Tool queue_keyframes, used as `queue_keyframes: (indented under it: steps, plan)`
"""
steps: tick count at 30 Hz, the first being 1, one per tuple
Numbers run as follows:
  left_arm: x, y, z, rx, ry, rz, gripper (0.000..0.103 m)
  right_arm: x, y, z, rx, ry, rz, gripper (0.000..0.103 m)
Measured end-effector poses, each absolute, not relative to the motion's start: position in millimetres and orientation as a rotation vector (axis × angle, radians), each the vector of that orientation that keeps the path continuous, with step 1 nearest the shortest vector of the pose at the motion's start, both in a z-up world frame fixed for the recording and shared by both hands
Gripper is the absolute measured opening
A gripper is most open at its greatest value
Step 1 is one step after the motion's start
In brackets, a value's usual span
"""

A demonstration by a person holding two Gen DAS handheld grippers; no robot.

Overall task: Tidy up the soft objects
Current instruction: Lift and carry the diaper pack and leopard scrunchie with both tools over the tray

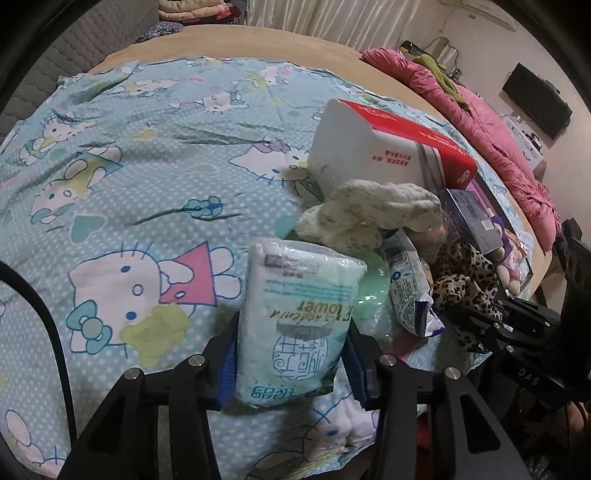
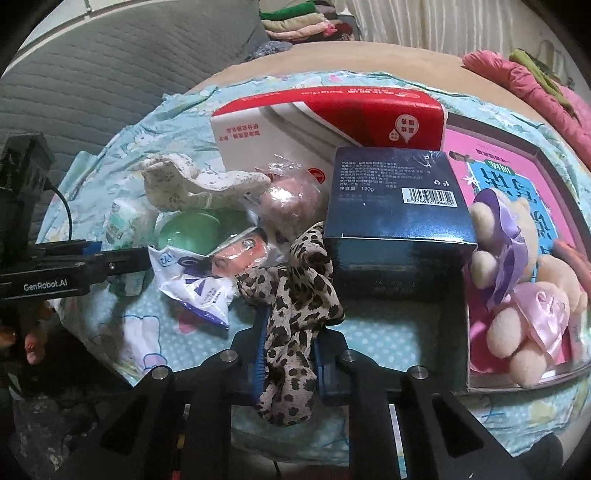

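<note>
A pale green tissue pack (image 1: 299,314) lies on the cartoon-cat blanket (image 1: 129,184), and my left gripper (image 1: 291,354) is shut on it, a blue pad pressed to each side. My right gripper (image 2: 288,354) is shut on a leopard-print cloth (image 2: 291,295), which bunches up between the pads and trails toward the pile. Just behind these lie a speckled white cloth (image 2: 195,184), a green round item (image 2: 192,229), a white and blue sachet (image 2: 195,288) and a wrapped pinkish ball (image 2: 291,206). In the right wrist view the left gripper (image 2: 85,258) comes in from the left.
A red and white carton (image 2: 332,122) and a dark blue box (image 2: 399,214) stand behind the pile. A plush bear (image 2: 517,288) lies in a pink boxed set (image 2: 517,177) on the right. A pink quilt (image 1: 498,147) runs along the far edge; folded clothes (image 2: 295,26) are stacked at the back.
</note>
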State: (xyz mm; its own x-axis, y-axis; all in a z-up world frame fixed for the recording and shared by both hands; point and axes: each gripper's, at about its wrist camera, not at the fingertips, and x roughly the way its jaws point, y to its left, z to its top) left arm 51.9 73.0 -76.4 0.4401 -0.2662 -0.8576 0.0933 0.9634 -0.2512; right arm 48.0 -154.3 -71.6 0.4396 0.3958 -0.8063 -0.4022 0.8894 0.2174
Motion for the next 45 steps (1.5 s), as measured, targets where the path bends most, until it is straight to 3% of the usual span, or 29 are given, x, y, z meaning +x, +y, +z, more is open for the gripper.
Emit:
queue_keyframes:
  steps: [25,45]
  plan:
    - [36,86,-52,-0.174,1.024,-0.108,0.047,26,-162,-44,0.004,0.907,0.599,0.019]
    - [18,45,4,-0.115,0.920,-0.085,0.047,12,-196,4,0.106,0.718,0.618,0.019]
